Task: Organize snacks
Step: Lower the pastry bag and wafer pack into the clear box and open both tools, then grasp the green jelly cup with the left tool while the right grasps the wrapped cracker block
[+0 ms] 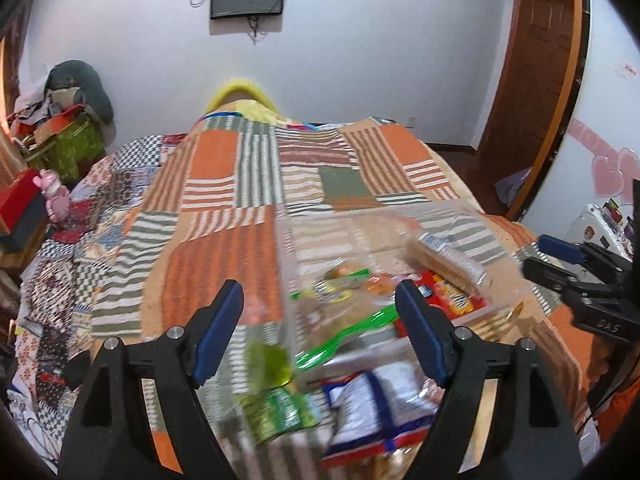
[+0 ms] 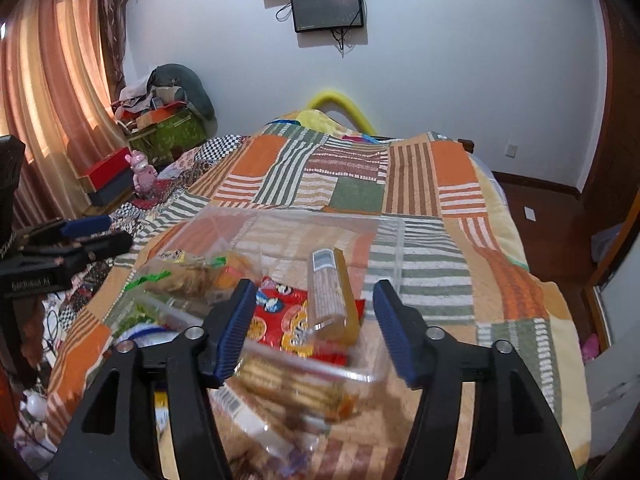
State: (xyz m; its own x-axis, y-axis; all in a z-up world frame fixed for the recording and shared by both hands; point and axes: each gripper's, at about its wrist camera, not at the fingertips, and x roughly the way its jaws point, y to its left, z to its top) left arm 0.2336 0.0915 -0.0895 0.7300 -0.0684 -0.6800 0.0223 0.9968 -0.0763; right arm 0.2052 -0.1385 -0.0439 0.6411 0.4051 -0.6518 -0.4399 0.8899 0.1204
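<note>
A clear plastic box (image 2: pixel 394 240) sits on the patchwork bed and holds several snack packs: a red packet (image 2: pixel 280 316), a tall biscuit pack (image 2: pixel 326 288) leaning upright, and green-edged cookie bags (image 2: pixel 192 272). The box also shows in the left wrist view (image 1: pixel 456 216), with the biscuit pack (image 1: pixel 444 256) in it. My right gripper (image 2: pixel 314 324) is open and empty just above the box's near rim. My left gripper (image 1: pixel 320 332) is open and empty over the box's left side, above a blue-white chip bag (image 1: pixel 372 400) and a green packet (image 1: pixel 280 404).
The patchwork quilt (image 2: pixel 352 184) covers the bed. A cracker pack (image 2: pixel 296 388) lies in front of the box. Cluttered boxes and a pink toy (image 2: pixel 142 176) stand left of the bed. A wooden door (image 1: pixel 536 60) is on the right.
</note>
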